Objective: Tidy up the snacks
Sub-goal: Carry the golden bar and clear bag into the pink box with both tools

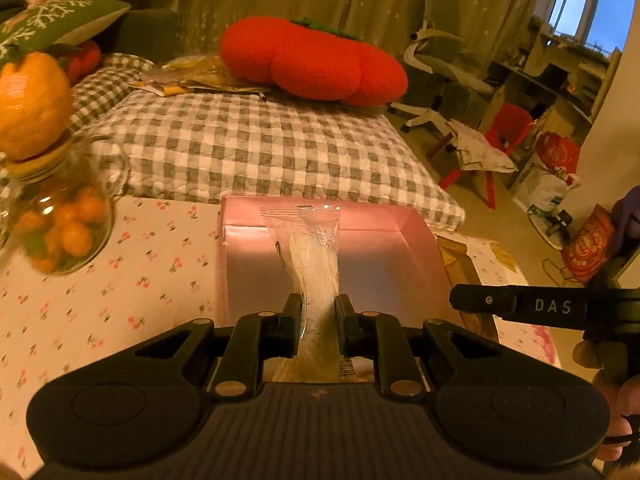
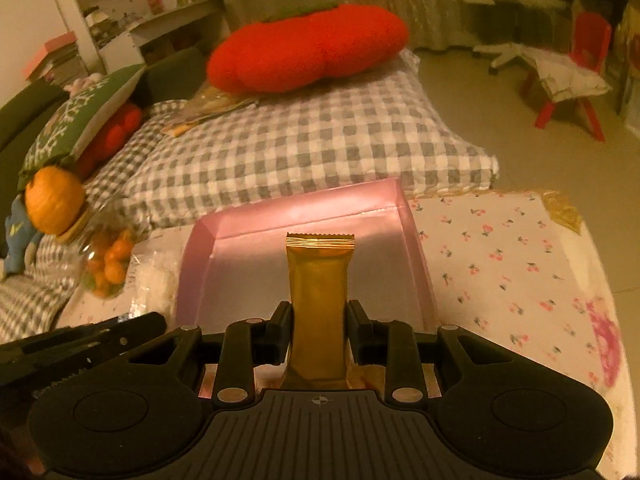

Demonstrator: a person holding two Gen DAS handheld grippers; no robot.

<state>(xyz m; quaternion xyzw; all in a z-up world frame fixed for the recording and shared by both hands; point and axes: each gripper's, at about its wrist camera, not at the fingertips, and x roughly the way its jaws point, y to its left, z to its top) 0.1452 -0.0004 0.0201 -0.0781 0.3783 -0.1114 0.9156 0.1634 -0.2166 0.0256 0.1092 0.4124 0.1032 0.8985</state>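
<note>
A pink tray (image 1: 416,236) lies on the floral tablecloth, straight ahead in both wrist views. My left gripper (image 1: 319,312) is shut on a clear snack packet (image 1: 312,248) that sticks forward over the tray. My right gripper (image 2: 320,320) is shut on a gold snack packet (image 2: 319,276), held upright over the pink tray (image 2: 224,240). The right gripper's black finger (image 1: 516,306) reaches in from the right edge of the left wrist view. In the right wrist view the left gripper's finger (image 2: 80,344) shows at lower left.
A glass jar with an orange-shaped lid (image 1: 48,184) stands left of the tray, also the jar (image 2: 100,260). A clear bag (image 2: 156,276) lies beside it. Behind the table lie a checked cushion (image 1: 256,148) and a red plush pillow (image 1: 312,60). A gold wrapper (image 2: 560,208) sits at the table's far right corner.
</note>
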